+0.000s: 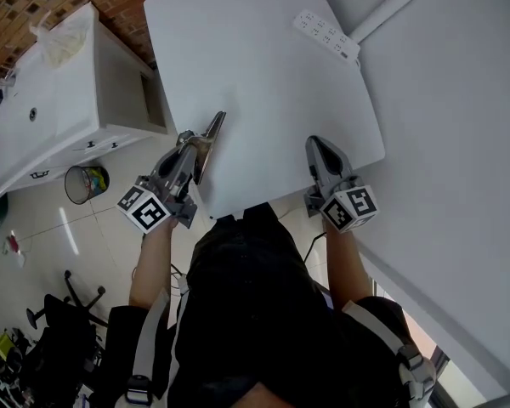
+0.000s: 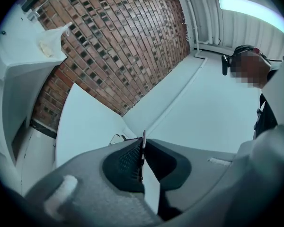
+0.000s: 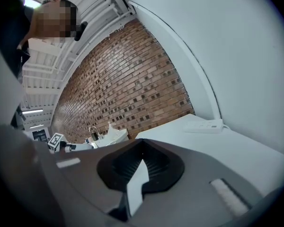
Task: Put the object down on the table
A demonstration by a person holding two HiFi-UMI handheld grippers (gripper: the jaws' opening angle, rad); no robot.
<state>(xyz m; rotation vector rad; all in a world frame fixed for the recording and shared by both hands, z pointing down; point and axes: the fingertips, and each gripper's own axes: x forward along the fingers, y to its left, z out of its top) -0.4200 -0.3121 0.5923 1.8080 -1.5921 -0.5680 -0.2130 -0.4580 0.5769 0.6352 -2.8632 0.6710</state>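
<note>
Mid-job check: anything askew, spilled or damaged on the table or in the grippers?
Nothing stands out. The left gripper pinches a thin flat piece by the table edge; a power strip lies at its far corner.

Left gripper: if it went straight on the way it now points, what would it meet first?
Probably only the white table: the left gripper, shut on a thin grey plate, aims across its top toward the far end. The power strip lies right of that line. Height above the top is unclear.
</note>
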